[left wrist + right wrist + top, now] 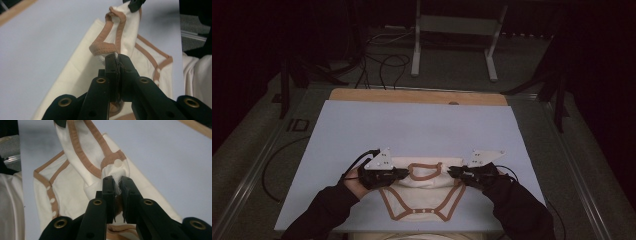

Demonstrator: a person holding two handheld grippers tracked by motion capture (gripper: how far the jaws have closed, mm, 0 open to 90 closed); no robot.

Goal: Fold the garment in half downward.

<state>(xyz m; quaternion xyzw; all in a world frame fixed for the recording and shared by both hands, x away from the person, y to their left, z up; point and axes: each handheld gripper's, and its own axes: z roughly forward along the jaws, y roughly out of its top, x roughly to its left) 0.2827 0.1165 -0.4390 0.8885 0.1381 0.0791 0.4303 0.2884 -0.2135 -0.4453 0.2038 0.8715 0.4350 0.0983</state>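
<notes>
A cream baby bodysuit with tan trim lies on the pale blue mat, near its front edge, crotch snaps toward me. My left gripper is shut on the left shoulder of the bodysuit, tan binding bunched just past the jaw tips. My right gripper is shut on the right shoulder, beside a white snap. The two grippers face each other across the neckline, holding the top edge slightly lifted and stretched between them.
The mat lies on a wooden board. Behind the table stand a grey metal frame and loose black cables. Another pale cloth lies at the table's near edge.
</notes>
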